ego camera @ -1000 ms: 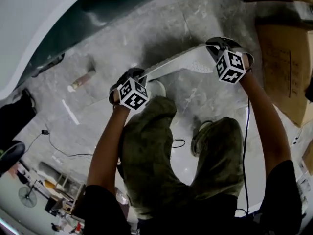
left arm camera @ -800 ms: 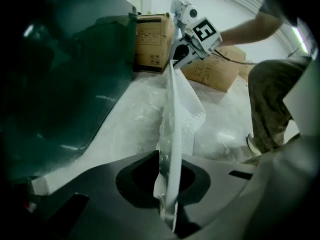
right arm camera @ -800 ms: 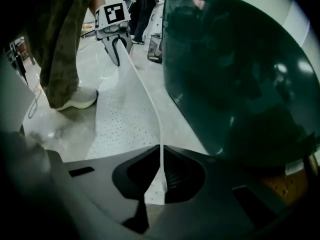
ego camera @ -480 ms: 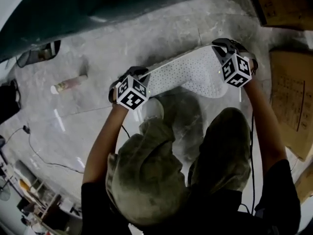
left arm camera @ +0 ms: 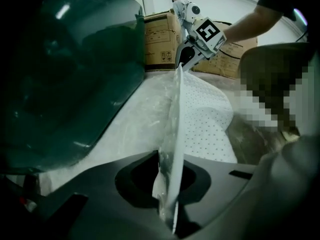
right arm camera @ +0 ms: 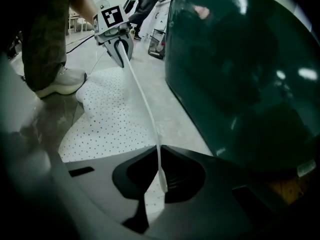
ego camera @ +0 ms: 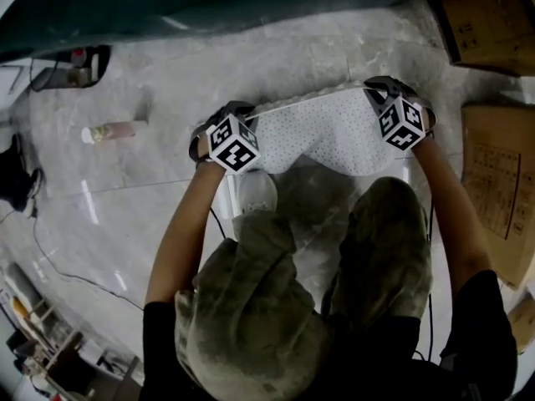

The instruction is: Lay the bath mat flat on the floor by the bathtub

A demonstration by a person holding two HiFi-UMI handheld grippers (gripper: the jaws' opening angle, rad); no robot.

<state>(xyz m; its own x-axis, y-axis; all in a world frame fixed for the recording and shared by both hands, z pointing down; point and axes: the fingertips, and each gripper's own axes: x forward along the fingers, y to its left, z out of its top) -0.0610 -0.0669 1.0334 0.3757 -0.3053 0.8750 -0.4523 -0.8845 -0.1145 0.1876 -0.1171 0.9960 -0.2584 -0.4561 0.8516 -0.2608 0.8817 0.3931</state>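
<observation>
Bath mat point(ego camera: 322, 132) is held by one long edge, a corner in each gripper. Left gripper point(left arm camera: 167, 196) is pressed together on the left corner and right gripper point(right arm camera: 161, 180) on the right corner. The thin edge runs straight out of each pair of jaws toward the other gripper, taut with no sag.

- **Behind the grippers, toward the person:** the dotted sheet drapes down, and its lower part looks to be on the floor point(ego camera: 276, 57), just beside the shoe point(ego camera: 255, 192).
- **Ahead of both grippers:** the dark bathtub point(ego camera: 209, 7) wall is near and not touching the mat.
- **Out past the left gripper:** a bottle point(ego camera: 109, 130) lies on the floor, well apart.
- **Out past the right gripper:** a cardboard box point(ego camera: 493, 190) is nearer.

My read is that this is the lay-down step, with the held edge the last part off the floor. To do it well:
- Lower both grippers at the same rate, so the edge comes down level and parallel to the tub wall.
- Hold the tension across the edge until it touches, since slack would leave a ripple mid-span.
- Carry the edge slightly forward toward the tub while descending, so the draped part unrolls flat rather than folding under.
- Watch the shoe. If it pins the trailing part, the sheet can't slide and will likely crease.
- Check that the right corner lands short of the box.
- Open the jaws only once the edge is on the floor, both sides together.
</observation>
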